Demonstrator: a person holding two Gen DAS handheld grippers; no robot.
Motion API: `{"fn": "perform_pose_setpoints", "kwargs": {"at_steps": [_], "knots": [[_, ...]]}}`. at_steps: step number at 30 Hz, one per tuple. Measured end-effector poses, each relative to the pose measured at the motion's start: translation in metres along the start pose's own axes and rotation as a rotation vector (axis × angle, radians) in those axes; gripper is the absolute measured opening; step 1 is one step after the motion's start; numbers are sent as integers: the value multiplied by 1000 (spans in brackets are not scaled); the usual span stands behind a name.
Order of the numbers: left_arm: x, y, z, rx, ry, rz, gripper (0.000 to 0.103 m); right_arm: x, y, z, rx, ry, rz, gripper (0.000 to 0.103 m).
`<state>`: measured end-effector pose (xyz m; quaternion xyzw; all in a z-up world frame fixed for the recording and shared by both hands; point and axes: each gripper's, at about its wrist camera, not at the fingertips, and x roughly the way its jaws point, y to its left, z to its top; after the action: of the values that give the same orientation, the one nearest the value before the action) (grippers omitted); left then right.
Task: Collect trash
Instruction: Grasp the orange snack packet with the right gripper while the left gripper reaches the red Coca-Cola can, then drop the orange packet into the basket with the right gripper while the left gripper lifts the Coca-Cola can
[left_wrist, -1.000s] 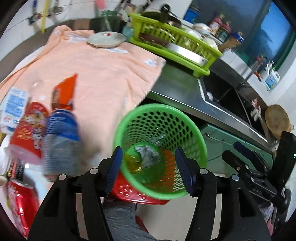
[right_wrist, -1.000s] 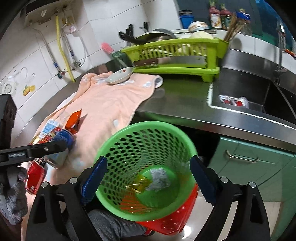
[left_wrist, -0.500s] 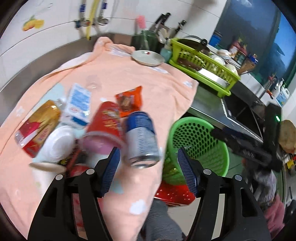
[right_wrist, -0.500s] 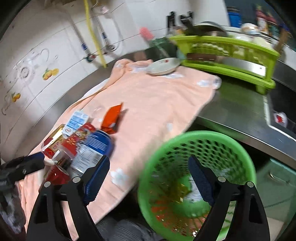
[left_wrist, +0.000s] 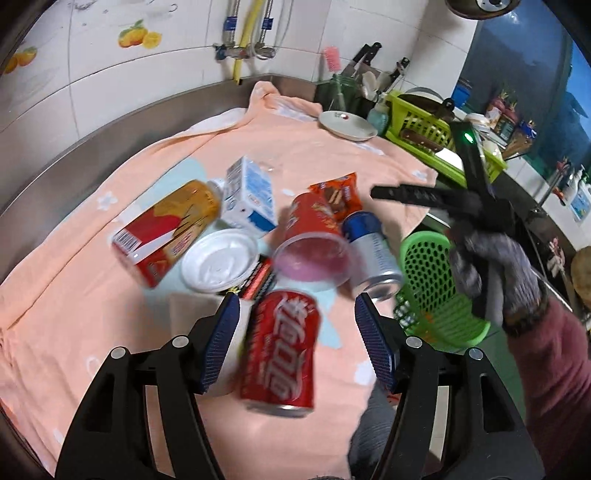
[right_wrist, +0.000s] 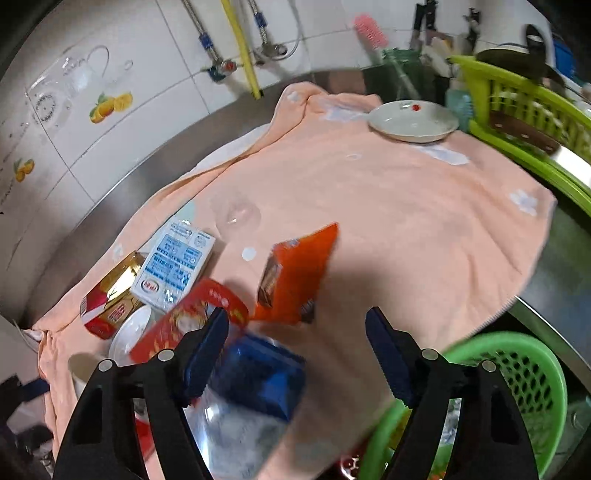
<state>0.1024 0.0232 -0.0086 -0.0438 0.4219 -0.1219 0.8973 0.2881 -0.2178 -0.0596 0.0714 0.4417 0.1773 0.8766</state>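
**First:** Kitchen counter, steel, under a white tiled wall. Covering: one peach towel, spread flat. What lies on it?

**Second:** Trash, in one cluster near the front edge.
- One red can, on its side.
- One blue and silver can, on its side, beside a red cup with its mouth toward us.
- One orange snack wrapper, just behind the cup.
- One blue and white carton.
- One yellow and red carton, touching the blue and white one.
- One white lid, in front of both cartons.

**First:** And at the far end?

**Second:** One white plate, with a green dish rack just beside it. One green mesh basket stands lower, off the towel's right edge. What it holds is too blurred to list.

**First:** Left gripper?

**Second:** Tilted down over the red can, which shows between its blue pads. The jaws have just opened a little. There is a gap on each side and nothing is gripped.

**First:** Right gripper?

**Second:** It is carried by a gloved hand and tilted down over the blue and silver can. The jaws have just been closing and stand moderately wide. The can sits between them, close against one pad and clear of the other, so it is not clamped. That can is heavily blurred
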Motion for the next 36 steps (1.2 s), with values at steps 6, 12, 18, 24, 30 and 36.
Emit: {"fn": "perform_pose_setpoints", "kwargs": {"at_steps": [6, 12, 18, 24, 30, 36], "knots": [[2, 11, -11, 10, 14, 5, 65, 42, 5, 22, -7, 67, -24, 70], [11, 10, -24, 51, 58, 2, 65, 73, 7, 29, -8, 118, -40, 62], [21, 1, -32, 82, 85, -12, 65, 85, 12, 31, -22, 135, -47, 47], [32, -5, -34, 110, 116, -8, 65, 82, 12, 31, -24, 119, -40, 32], [43, -1, -33, 104, 141, 11, 64, 69, 4, 34, 23, 67, -6, 28], [52, -2, -34, 116, 164, 13, 64, 48, 1, 37, 37, 18, 17, 28]]}}
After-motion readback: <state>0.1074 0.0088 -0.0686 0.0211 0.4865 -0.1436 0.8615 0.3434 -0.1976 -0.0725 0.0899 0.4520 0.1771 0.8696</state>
